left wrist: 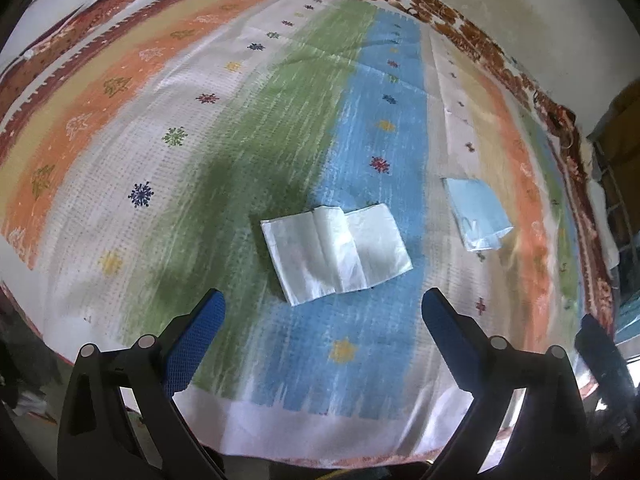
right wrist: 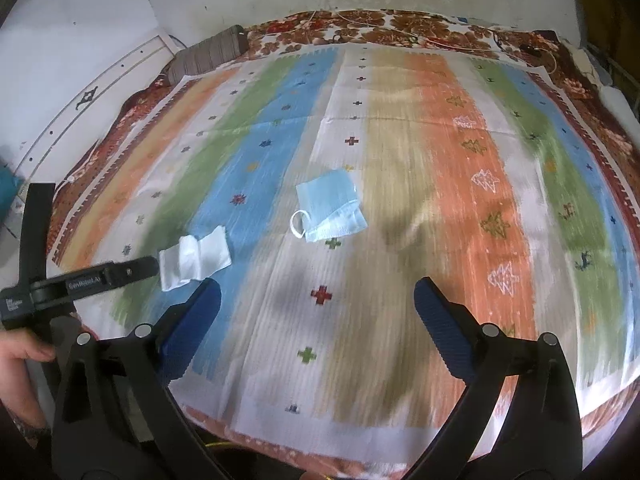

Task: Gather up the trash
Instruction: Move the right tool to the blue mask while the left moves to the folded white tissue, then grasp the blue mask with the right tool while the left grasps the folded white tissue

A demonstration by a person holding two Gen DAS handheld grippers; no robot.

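A folded white tissue (left wrist: 336, 254) lies on the striped cloth (left wrist: 160, 128), just ahead of my open, empty left gripper (left wrist: 324, 312). A light blue face mask (left wrist: 478, 214) lies to its right. In the right wrist view the mask (right wrist: 332, 206) with its white ear loop lies ahead of my open, empty right gripper (right wrist: 318, 300), well apart from it. The tissue (right wrist: 196, 258) shows at the left there, with the left gripper's black finger (right wrist: 120, 274) reaching up to its edge.
The striped cloth (right wrist: 440, 160) covers a bed with a brown floral sheet (right wrist: 380, 32) under it. A grey rolled bolster (right wrist: 208, 54) lies at the far left corner. Walls stand behind the bed. The cloth's near edge is just below both grippers.
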